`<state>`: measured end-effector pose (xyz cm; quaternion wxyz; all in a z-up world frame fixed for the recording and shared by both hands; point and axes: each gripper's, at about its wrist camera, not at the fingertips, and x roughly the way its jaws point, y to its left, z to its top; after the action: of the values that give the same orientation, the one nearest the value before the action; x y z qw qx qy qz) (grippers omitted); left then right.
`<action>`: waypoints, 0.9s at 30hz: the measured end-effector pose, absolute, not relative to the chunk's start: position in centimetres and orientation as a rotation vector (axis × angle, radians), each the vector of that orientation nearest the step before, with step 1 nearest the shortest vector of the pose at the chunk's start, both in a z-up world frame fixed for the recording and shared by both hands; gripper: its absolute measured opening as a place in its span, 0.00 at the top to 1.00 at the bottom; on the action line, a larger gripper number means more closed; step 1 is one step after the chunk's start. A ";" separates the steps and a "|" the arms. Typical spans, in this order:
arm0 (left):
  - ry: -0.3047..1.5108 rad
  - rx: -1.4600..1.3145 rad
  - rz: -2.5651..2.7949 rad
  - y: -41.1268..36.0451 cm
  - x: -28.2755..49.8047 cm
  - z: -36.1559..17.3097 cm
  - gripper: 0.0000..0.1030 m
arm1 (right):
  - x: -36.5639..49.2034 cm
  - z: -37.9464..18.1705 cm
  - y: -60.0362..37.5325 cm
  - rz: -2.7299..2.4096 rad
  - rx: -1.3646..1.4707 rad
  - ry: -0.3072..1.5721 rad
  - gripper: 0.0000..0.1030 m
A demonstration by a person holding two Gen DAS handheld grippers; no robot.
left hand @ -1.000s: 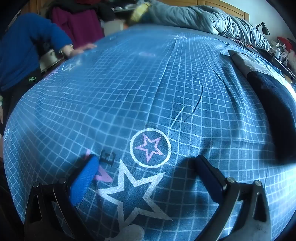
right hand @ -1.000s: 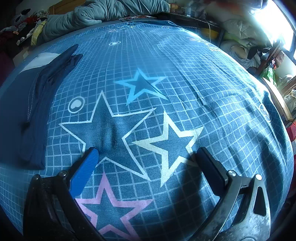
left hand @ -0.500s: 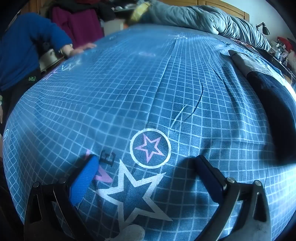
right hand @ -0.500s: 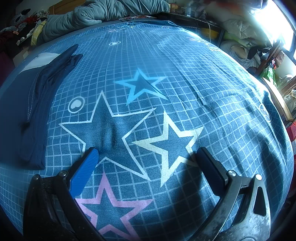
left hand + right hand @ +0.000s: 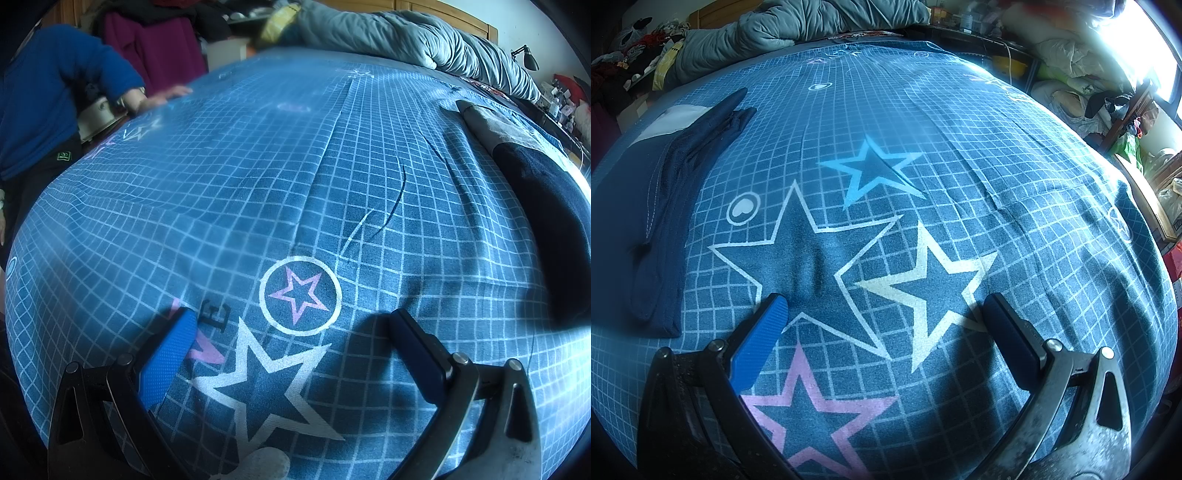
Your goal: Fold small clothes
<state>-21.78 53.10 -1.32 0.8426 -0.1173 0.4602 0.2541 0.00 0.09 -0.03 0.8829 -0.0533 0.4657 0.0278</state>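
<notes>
Two grippers hover over a bed, one per view. The left gripper [image 5: 291,326] has its two blue-padded fingers spread wide, holding nothing; the right gripper [image 5: 886,310] is spread just as wide and is also empty.

One folded navy garment [image 5: 661,206] lies flat on the blue grid-printed bedsheet [image 5: 1015,206], well to the left of the right gripper; in the left wrist view the same garment [image 5: 546,206] sits at the far right edge.

The sheet's print under the right gripper counts four large stars: one blue, two white-outlined, one pink. Near the left gripper there is one circled pink star and one white star, with the letters "VE" beside them, possibly part of a longer word hidden by the finger.

One grey duvet [image 5: 406,33] is bunched at the far end. One person in a blue sleeve [image 5: 55,88] stands at the bedside, hand [image 5: 166,96] on the sheet.
</notes>
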 end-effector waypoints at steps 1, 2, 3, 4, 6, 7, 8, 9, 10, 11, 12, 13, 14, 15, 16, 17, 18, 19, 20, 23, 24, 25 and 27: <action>0.972 -0.249 0.536 53.1 -21.7 -1.3 0.00 | 0.0 0.0 0.1 0.058 -0.111 0.969 0.00; 0.972 -0.249 0.536 53.1 -21.8 -1.3 0.00 | 0.0 0.0 0.1 0.058 -0.111 0.969 0.00; 0.972 -0.249 0.536 53.1 -21.7 -1.3 0.00 | 0.0 0.0 0.1 0.058 -0.111 0.969 0.00; 0.972 -0.248 0.536 53.1 -21.8 -1.3 0.00 | 0.0 0.0 0.1 0.058 -0.111 0.969 0.00; 0.971 -0.249 0.536 53.1 -21.8 -1.3 0.00 | 0.0 0.0 0.1 0.058 -0.111 0.970 0.00; 0.971 -0.249 0.536 53.1 -21.8 -1.3 0.00 | 0.0 0.0 0.1 0.058 -0.111 0.970 0.00; 0.973 -0.248 0.537 53.1 -21.7 -1.3 0.00 | 0.0 0.0 0.1 0.058 -0.111 0.970 0.00; 0.972 -0.248 0.537 53.1 -21.8 -1.3 0.00 | 0.0 0.0 0.1 0.058 -0.111 0.969 0.00; 0.973 -0.248 0.537 53.1 -21.6 -1.6 0.00 | 0.0 0.0 0.1 0.058 -0.111 0.970 0.00; 0.973 -0.248 0.537 53.1 -21.6 -1.6 0.00 | 0.0 0.0 0.1 0.058 -0.111 0.969 0.00; 0.973 -0.246 0.537 53.1 -21.6 -1.6 0.00 | 0.0 0.0 0.1 0.058 -0.111 0.970 0.00; 0.972 -0.248 0.537 53.2 -21.6 -1.6 0.00 | 0.0 0.0 0.1 0.058 -0.111 0.970 0.00; 0.972 -0.249 0.536 53.2 -21.6 -1.6 0.00 | 0.0 0.0 0.1 0.058 -0.111 0.970 0.00; 0.972 -0.250 0.536 53.1 -21.6 -1.6 0.00 | 0.0 0.0 0.1 0.057 -0.112 0.969 0.00; 0.971 -0.251 0.535 53.2 -21.6 -1.6 0.00 | 0.0 0.0 0.1 0.058 -0.111 0.969 0.00; 0.971 -0.250 0.535 53.2 -21.6 -1.7 0.00 | 0.0 0.0 0.1 0.058 -0.110 0.969 0.00; 0.971 -0.252 0.534 53.2 -21.6 -1.7 0.00 | 0.0 0.0 0.1 0.058 -0.111 0.969 0.00; 0.972 -0.252 0.534 53.2 -21.6 -1.7 0.00 | 0.0 0.0 0.1 0.058 -0.111 0.970 0.00; 0.972 -0.249 0.536 53.1 -21.6 -1.7 0.00 | 0.0 0.0 0.1 0.058 -0.111 0.969 0.00; 0.971 -0.251 0.535 53.2 -21.6 -1.7 0.00 | 0.0 0.0 0.1 0.058 -0.111 0.969 0.00; 0.972 -0.251 0.535 53.1 -21.6 -1.8 0.00 | 0.0 0.0 0.1 0.058 -0.111 0.969 0.00; 0.972 -0.251 0.535 53.1 -21.6 -1.8 0.00 | 0.0 0.0 0.1 0.058 -0.111 0.969 0.00; 0.972 -0.251 0.535 53.1 -21.6 -1.7 0.00 | 0.0 0.0 0.1 0.058 -0.111 0.969 0.00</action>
<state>-21.62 53.12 -1.75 0.8426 -0.1187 0.4602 0.2534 0.00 0.07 -0.03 0.8829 -0.0531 0.4656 0.0279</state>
